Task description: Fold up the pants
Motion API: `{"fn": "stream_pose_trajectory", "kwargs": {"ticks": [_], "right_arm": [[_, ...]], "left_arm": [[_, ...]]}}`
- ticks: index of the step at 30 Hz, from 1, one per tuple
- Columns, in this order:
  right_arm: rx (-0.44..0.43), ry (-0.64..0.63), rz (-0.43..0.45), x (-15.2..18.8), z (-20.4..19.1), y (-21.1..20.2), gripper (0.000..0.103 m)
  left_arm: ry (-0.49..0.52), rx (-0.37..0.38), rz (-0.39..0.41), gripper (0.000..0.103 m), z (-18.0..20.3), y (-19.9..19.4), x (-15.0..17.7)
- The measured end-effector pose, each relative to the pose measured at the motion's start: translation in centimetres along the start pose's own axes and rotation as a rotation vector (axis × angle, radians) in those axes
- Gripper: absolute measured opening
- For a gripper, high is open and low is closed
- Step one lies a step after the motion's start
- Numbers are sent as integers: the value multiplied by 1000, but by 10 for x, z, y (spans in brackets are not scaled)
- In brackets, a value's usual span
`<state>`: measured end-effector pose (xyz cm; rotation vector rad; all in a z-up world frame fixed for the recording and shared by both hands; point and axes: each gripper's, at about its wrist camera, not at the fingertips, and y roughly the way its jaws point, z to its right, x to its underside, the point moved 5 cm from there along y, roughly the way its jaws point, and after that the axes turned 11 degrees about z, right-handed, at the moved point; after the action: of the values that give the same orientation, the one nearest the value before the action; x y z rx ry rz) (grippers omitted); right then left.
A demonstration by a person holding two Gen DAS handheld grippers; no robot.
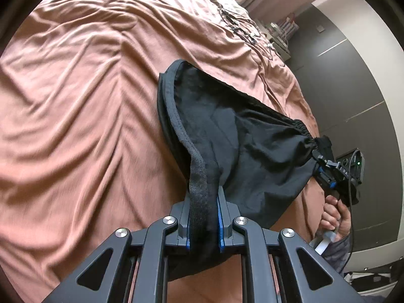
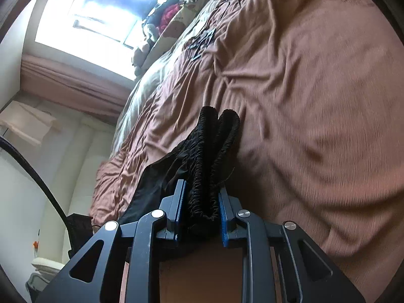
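I hold black thin-fabric pants [image 1: 240, 136] lifted above wrinkled brown bed cover [image 1: 88, 101], stretched between both tools. Left gripper [image 1: 203, 217] clamped on flat hem band, right gripper [image 2: 202, 209] clamped on gathered elastic waistband [image 2: 209, 151].

Risk — thick bunched waistband may slide out from right pads if I pull too far apart; hanging middle may drag and crumple on cover.

Nearby: tangled dark cables [image 1: 242, 27] on far part of bed, not in my way.

text: none readable | labels: none | signs: none
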<state>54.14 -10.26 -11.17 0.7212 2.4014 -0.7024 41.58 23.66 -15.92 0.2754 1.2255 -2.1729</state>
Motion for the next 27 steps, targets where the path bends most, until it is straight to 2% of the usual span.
{"fn": "stream_pose_trajectory", "kwargs": {"ticks": [11, 20, 27], "right_arm": [[-32, -70, -93, 45, -21, -25, 20], [-52, -126, -159, 55, -37, -35, 20], [-32, -168, -217, 61, -44, -34, 20]], "left_arm": [[-101, 0, 43, 15, -21, -59, 71], [-175, 2, 49, 15, -30, -103, 125], [-231, 6, 36, 16, -33, -113, 150]]}}
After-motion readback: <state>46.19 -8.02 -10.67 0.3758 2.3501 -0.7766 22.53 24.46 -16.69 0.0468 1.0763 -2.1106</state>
